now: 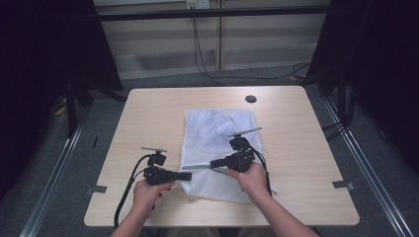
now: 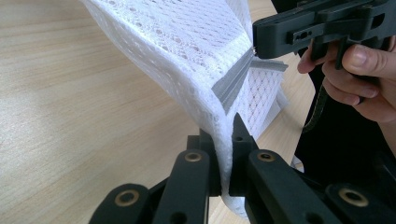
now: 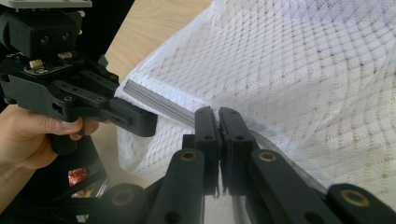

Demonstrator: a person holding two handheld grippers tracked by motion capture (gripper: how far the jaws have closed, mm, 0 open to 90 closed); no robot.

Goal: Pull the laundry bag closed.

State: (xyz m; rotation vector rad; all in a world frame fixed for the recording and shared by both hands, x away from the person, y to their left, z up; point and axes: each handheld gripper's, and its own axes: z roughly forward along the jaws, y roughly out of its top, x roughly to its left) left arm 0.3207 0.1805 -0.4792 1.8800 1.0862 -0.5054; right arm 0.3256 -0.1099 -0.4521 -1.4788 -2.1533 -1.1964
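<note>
a lab-like recording booth: black curtains, metal floor rails, and trailing wall cables surround one wooden table.

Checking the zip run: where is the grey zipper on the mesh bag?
In the high view, the grey zipper crosses the mesh bag's near-left part, between the left gripper and right gripper.

Dim room, soft even light

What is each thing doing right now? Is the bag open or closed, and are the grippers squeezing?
White mesh bag: lying on the table, near edge lifted and pinched.
Grey zipper: looks closed along the stretch in view.
Left gripper: shut on the bag's edge.
Right gripper: shut at the zipper; whether it holds the pull cannot be told.
Table: flat, bearing the bag.
</note>
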